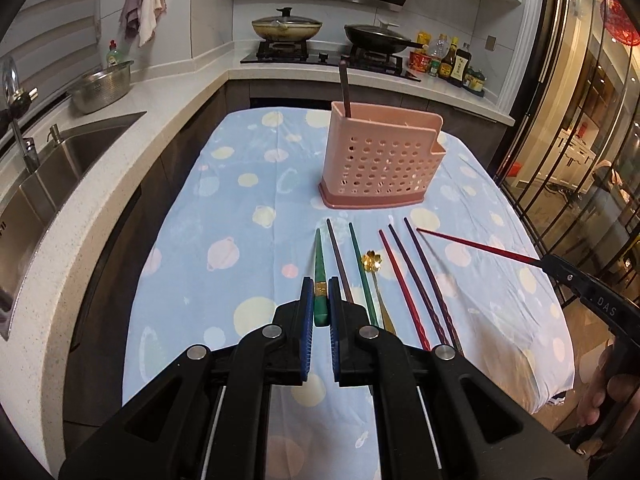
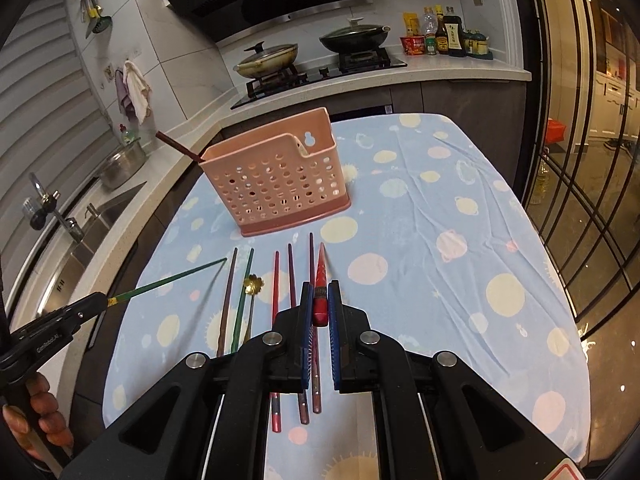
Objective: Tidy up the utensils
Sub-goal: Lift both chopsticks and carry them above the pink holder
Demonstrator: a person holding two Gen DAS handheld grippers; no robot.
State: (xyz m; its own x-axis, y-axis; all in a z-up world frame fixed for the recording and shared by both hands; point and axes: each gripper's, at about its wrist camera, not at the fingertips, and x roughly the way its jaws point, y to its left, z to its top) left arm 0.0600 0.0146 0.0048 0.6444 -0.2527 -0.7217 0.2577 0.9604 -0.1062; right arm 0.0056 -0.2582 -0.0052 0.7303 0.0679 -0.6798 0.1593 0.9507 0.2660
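Above tablecloth, left gripper clamps green chopstick; right gripper clamps red chopstick.

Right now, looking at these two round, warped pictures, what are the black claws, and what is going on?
No robot: a person holds two hand-worked grippers, each carrying a wide-angle camera looking along its fingers. The left gripper pinches a green chopstick with a gold band; the right gripper pinches a red chopstick. Each picture also shows the other gripper at its edge. On the blue spotted tablecloth lie more chopsticks and a gold flower-headed spoon, before a pink perforated plastic utensil holder with one brown chopstick standing inside.
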